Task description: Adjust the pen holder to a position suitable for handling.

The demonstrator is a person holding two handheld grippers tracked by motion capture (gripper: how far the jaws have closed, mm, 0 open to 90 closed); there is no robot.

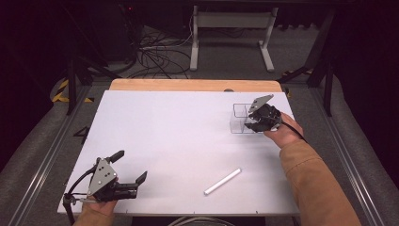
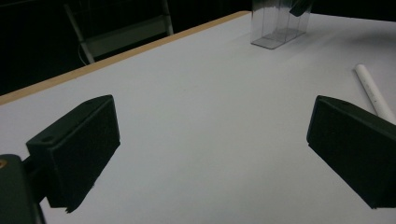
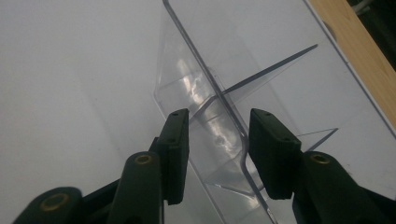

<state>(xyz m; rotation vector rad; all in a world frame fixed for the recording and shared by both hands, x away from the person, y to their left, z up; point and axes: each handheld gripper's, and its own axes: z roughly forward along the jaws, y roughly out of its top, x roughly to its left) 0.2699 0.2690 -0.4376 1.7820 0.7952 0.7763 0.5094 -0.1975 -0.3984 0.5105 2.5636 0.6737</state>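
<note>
1. The left gripper [image 1: 126, 165] rests at the near left corner of the white table board [image 1: 179, 132], its jaws spread wide and empty
2. The right gripper [image 1: 253, 123] is at the clear plastic divided box [image 1: 241, 118] near the far right corner; its narrowed jaws straddle one box wall, though whether they pinch it I cannot tell
3. A white cylindrical tube [image 1: 222, 181] lies flat near the front edge, well apart from both grippers

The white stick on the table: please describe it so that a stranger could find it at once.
Look at the white table, near its front edge towards the right. The white stick lies flat there, slanted, alone between the two grippers. Unlike the clear box farther back, it is opaque, thin and round.
</note>
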